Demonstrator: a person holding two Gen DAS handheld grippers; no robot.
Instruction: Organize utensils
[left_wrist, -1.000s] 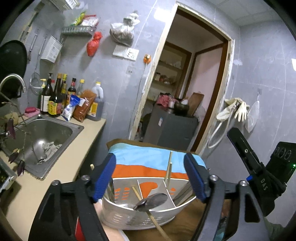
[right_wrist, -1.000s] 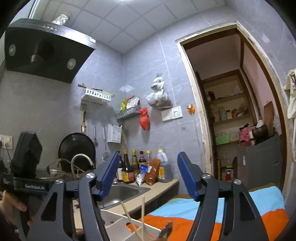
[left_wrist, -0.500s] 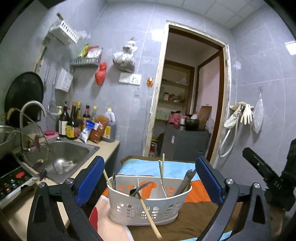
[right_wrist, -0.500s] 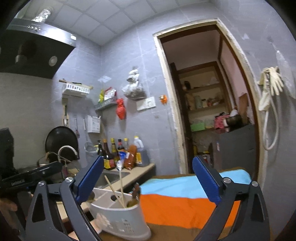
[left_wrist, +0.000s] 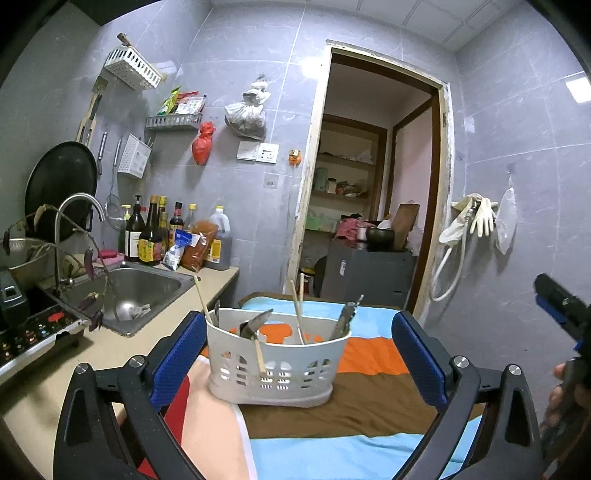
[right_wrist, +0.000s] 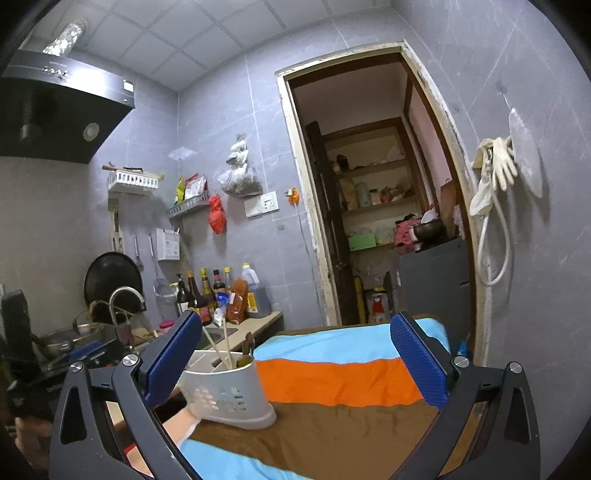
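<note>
I had both the left gripper (left_wrist: 297, 363) and right gripper (right_wrist: 295, 363) wide open and empty, with chopsticks (left_wrist: 296, 309) and spoons already standing in the white utensil caddy (left_wrist: 277, 363) on the striped cloth (left_wrist: 369, 354), so little seemed left.

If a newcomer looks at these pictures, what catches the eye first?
The white caddy full of utensils stands on the striped cloth, between the wide-open blue pads of the left gripper. Behind it on the left is the steel sink with bottles; the dark doorway opens beyond.
</note>
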